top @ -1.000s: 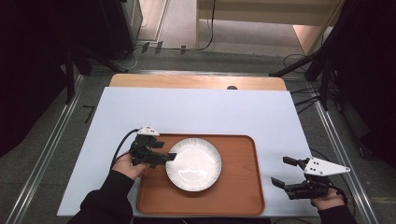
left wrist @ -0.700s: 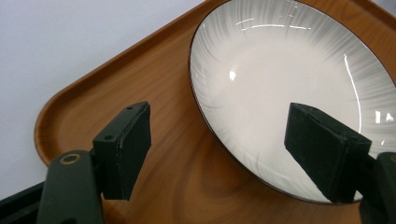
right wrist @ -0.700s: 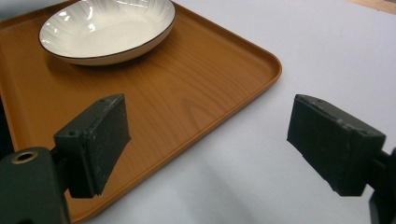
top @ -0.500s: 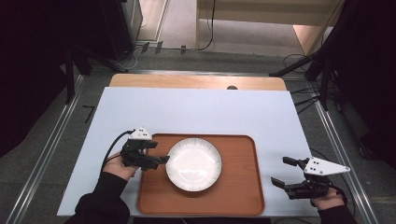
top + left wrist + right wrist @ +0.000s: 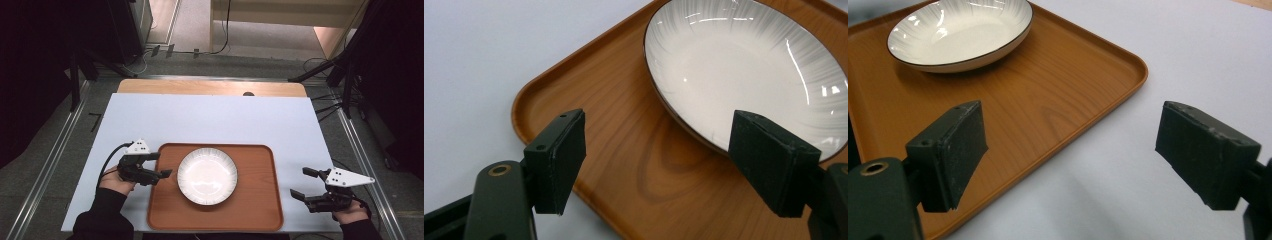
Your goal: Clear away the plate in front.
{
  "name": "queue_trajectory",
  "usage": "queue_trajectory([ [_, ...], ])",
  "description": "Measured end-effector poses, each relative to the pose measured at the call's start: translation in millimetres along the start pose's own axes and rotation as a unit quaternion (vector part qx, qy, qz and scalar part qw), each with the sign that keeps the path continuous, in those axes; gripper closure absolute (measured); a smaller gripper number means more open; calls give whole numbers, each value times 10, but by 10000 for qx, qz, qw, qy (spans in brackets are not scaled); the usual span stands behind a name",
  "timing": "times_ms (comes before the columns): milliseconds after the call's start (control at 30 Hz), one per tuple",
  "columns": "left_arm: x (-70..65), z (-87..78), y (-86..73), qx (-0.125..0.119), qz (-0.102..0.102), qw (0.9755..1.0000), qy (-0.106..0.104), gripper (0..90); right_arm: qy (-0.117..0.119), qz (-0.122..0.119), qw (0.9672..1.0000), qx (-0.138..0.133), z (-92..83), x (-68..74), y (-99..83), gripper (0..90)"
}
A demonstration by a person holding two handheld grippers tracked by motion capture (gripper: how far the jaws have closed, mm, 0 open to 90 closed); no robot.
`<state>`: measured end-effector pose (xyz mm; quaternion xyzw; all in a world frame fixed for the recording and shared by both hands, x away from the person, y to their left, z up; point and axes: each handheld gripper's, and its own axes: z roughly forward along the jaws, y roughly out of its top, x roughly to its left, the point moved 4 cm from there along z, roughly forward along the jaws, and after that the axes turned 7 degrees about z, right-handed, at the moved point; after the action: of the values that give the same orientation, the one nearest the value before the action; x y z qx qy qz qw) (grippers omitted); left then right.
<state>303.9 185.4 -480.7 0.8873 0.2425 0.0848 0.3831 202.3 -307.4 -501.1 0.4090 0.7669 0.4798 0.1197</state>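
**Two open claws flanking a plate on a tray**

A round white ceramic plate (image 5: 207, 175) with fine radial streaks and a thin dark rim is lying on a rectangular brown wooden tray (image 5: 260, 200) with rounded corners and a raised lip. The plate is sitting left of the tray's middle, and the tray is resting on the pale blue desk (image 5: 215, 120) near the person's edge.

The left claw (image 5: 166, 165) is hovering over the left border of the tray, just beside the plate's left rim and apart from it. Its jaws are standing spread wide with nothing between them. In the left gripper view the plate (image 5: 744, 75) is lying ahead and to the right; the right-hand jaw is overlapping the plate's near rim in the picture, while the left-hand jaw is hanging over the tray's edge (image 5: 539, 90). Whether that jaw is touching the rim cannot be told.

The right claw (image 5: 302, 184) is being held over bare desk just off the tray's right side, well apart from the plate. It too is released, jaws wide and empty. In the right gripper view the tray's corner (image 5: 1128, 65) is lying between the jaws, and the plate (image 5: 960, 32) is sitting farther off at upper left.
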Motion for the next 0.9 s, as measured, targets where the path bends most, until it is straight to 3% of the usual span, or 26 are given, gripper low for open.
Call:
queue_trajectory([
  [167,41,-89,-87,-126,72,9999,50,231,10,3,10000,6,10,2,7,136],
  [433,117,-210,-204,-421,-7,9989,216,203,30,-21,10000,-21,19,-2,20,136],
  [567,168,-281,-254,-571,-102,9981,225,200,23,-17,10000,-59,15,-9,29,136],
  [700,240,-335,-324,-531,-187,9975,429,200,40,-1,9999,-99,12,-9,36,136],
  [900,307,-424,-394,-679,-361,9959,473,202,50,16,9999,-110,3,-4,39,136],
])
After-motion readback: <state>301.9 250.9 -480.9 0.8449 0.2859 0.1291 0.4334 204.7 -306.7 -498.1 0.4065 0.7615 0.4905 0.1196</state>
